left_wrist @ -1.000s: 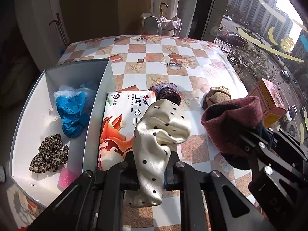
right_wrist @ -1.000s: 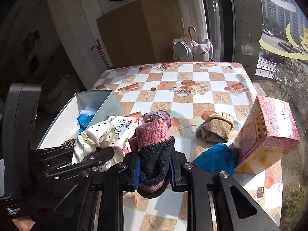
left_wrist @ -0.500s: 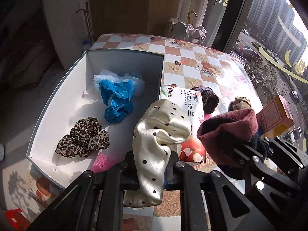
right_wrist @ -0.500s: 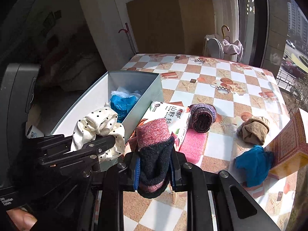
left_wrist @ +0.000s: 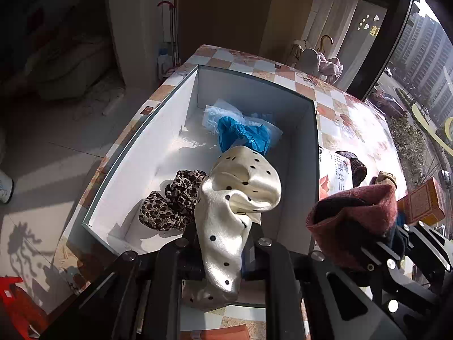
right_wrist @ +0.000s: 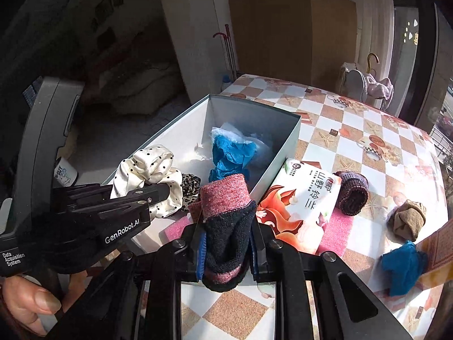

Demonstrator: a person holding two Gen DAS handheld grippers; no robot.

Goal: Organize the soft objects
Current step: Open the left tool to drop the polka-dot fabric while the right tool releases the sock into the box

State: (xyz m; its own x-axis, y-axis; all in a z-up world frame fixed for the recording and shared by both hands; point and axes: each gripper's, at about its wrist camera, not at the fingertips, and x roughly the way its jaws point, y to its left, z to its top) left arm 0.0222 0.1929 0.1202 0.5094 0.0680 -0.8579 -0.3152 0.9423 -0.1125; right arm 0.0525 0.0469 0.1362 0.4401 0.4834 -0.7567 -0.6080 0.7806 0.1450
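Left wrist, scrunchie [left_wrist: 235, 198] clamped in left tool [left_wrist: 223, 250]

A table [right_wrist: 368, 130] with an orange-and-white checked cloth holds an open white cardboard box [right_wrist: 286, 147]. Beside the box lie a white tissue pack with a red fox picture [right_wrist: 300, 206], a pink sponge [right_wrist: 337, 226], a dark purple knit roll [right_wrist: 352, 195], a brown sock ball [right_wrist: 407, 222], a blue crumpled cloth [right_wrist: 402, 266] and an orange box [left_wrist: 421, 205].

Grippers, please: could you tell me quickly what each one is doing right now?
Left gripper: shut on the cream polka-dot satin scrunchie.
Right gripper: shut on the pink-and-navy knitted sock.
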